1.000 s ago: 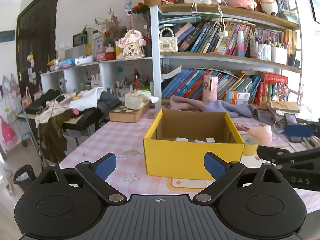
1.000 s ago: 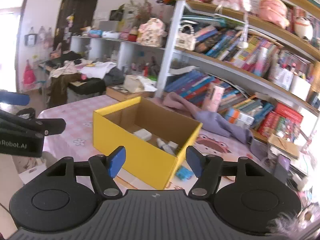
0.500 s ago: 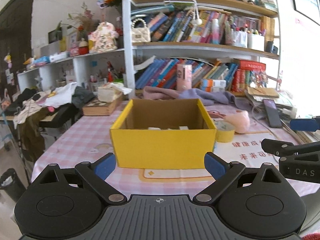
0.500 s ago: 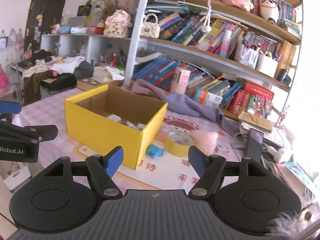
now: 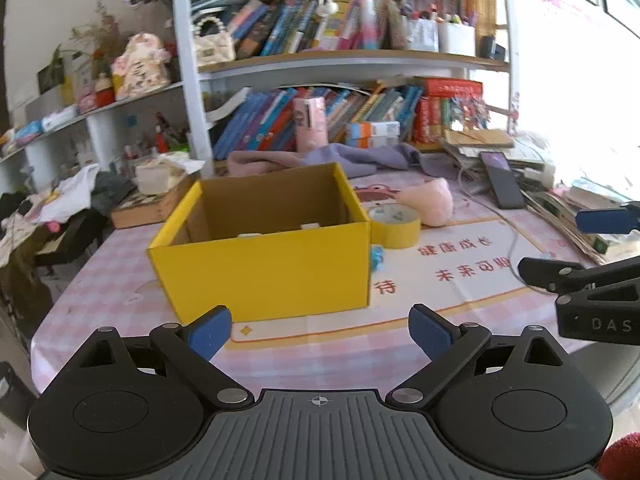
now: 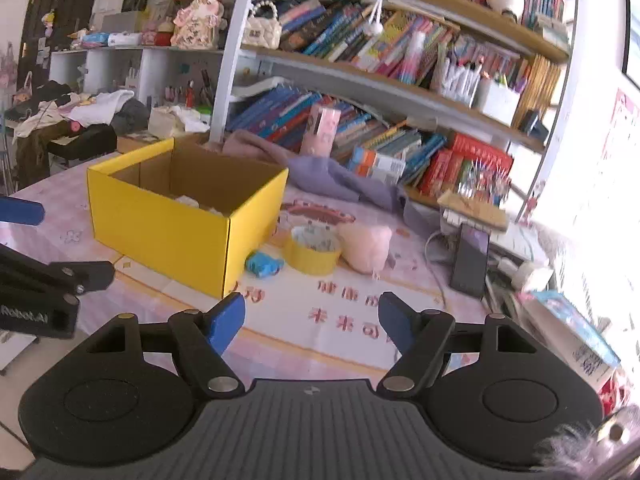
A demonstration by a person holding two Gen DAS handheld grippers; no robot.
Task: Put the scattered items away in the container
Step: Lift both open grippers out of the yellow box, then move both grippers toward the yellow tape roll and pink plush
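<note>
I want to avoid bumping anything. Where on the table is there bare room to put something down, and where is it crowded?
Free: the printed mat in front of the yellow tape roll, and the checked cloth left of the yellow box. Crowded: the blue toy, tape roll and pink plush right of the box, and the phone by the paper stacks.

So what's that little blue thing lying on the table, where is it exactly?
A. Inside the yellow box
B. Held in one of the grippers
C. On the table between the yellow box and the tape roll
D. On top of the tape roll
C: the small blue toy lies on the table mat, just outside the yellow box at its corner, beside the yellow tape roll; neither gripper holds anything.
</note>
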